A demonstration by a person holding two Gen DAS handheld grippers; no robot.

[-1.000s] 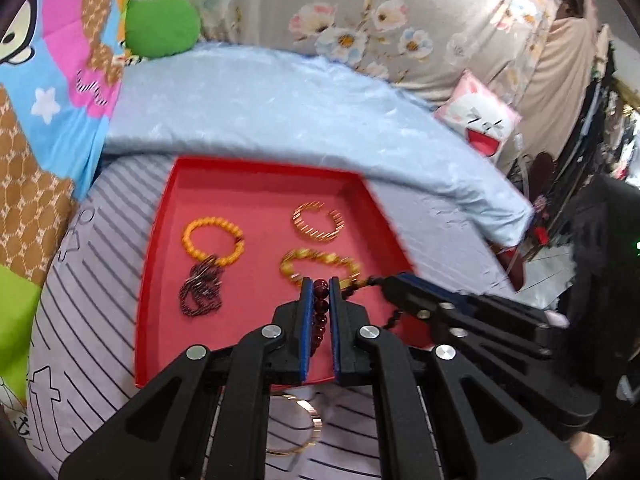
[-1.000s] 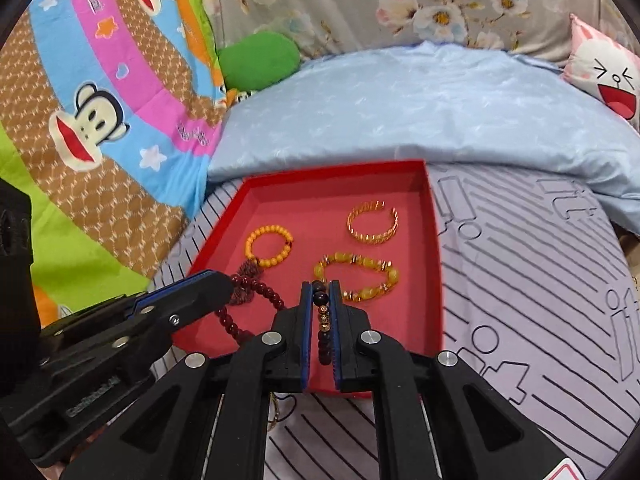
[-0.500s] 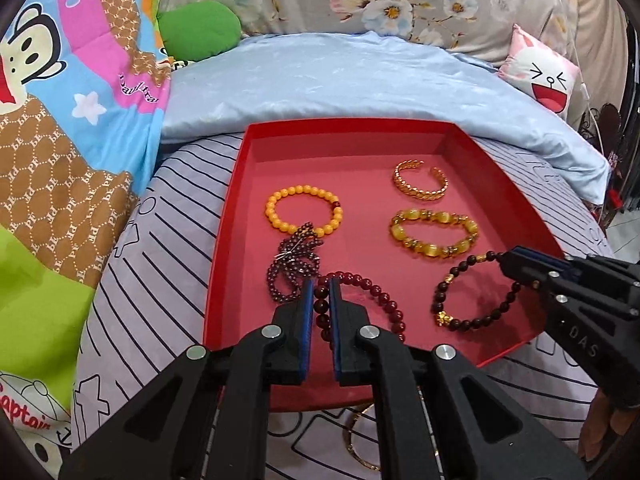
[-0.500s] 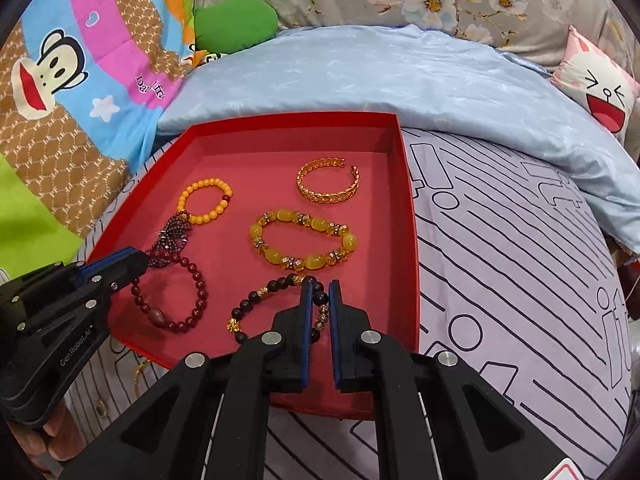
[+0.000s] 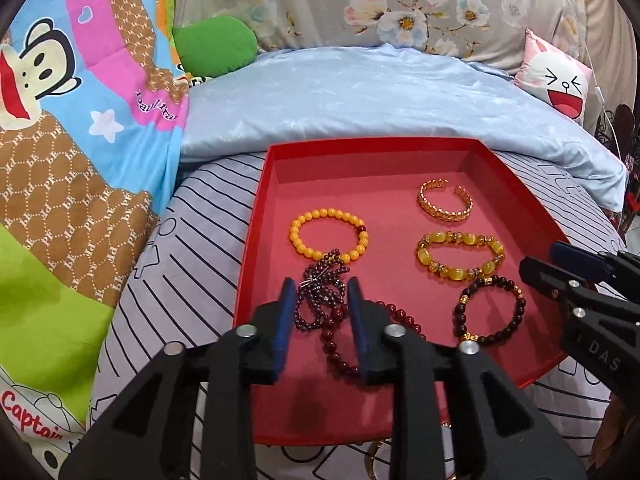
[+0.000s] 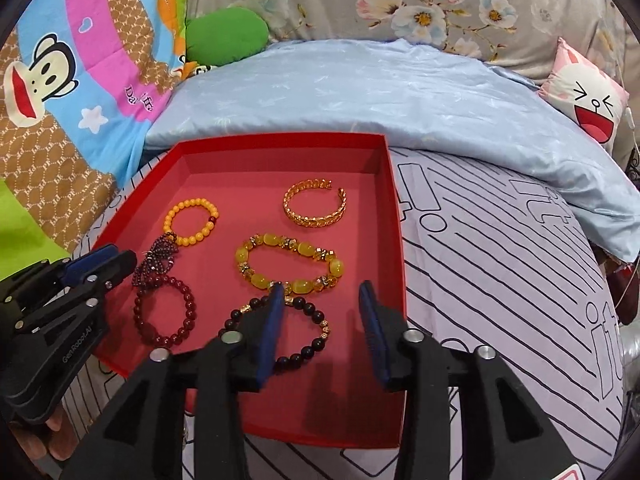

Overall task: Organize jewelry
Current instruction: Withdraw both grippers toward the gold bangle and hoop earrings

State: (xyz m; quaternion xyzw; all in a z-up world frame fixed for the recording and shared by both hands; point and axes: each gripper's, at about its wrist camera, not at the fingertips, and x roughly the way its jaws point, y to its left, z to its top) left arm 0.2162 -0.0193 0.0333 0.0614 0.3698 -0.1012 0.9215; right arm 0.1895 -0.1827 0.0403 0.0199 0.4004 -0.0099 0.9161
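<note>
A red tray (image 5: 256, 216) (image 6: 394, 208) on the bed holds several bracelets. My left gripper (image 5: 322, 300) is open and empty above the dark red bead bracelet (image 5: 332, 344) (image 6: 186, 308), which lies in the tray beside a purple beaded piece (image 5: 320, 280) (image 6: 154, 264). My right gripper (image 6: 322, 304) is open and empty above the black bead bracelet (image 6: 316, 320) (image 5: 516, 312), which lies flat in the tray. An orange bead bracelet (image 5: 300, 240) (image 6: 176, 216), a yellow stone bracelet (image 5: 424, 258) (image 6: 244, 256) and a gold cuff (image 5: 426, 204) (image 6: 292, 208) lie further back.
The tray sits on a striped lilac sheet (image 6: 500, 280). A pale blue quilt (image 5: 360, 96) lies behind it, with a green cushion (image 5: 216, 44) and a pink face pillow (image 5: 560, 84). A gold ring shape (image 5: 372, 456) lies on the sheet below the tray's near edge.
Both grippers opened. The dark red bracelet left my left gripper and the black bracelet left my right gripper; both now lie in the tray.
</note>
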